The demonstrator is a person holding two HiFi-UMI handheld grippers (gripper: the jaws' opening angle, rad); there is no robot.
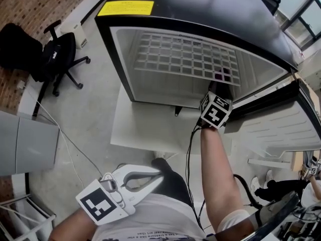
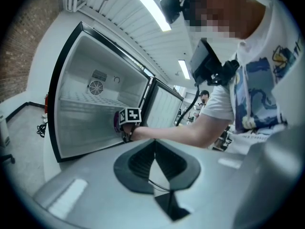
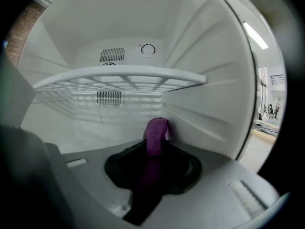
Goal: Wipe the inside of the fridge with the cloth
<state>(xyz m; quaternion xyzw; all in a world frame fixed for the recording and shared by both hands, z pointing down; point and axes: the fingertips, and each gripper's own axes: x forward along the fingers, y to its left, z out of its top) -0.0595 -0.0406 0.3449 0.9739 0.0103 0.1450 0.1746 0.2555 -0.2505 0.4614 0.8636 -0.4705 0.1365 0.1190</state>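
Note:
The black fridge (image 1: 200, 4) stands open, showing a white inside and a wire shelf (image 1: 185, 59). My right gripper (image 1: 214, 92) reaches in under that shelf at the right side, shut on a purple cloth (image 1: 221, 75). In the right gripper view the cloth (image 3: 156, 130) sticks up from between the jaws of the right gripper (image 3: 155, 144), below the shelf (image 3: 119, 78) and close to the right inner wall (image 3: 209, 94). Whether it touches a surface I cannot tell. My left gripper (image 1: 158, 174) hangs near the person's body outside the fridge, shut and holding nothing; the left gripper (image 2: 153, 147) points toward the fridge.
The fridge door (image 1: 281, 129) swings out at the right. A white panel (image 1: 150, 129) lies on the floor before the fridge. A black office chair (image 1: 57, 59) stands at the left and a grey cabinet (image 1: 30, 144) lower left. A cable (image 1: 189, 154) runs along the right arm.

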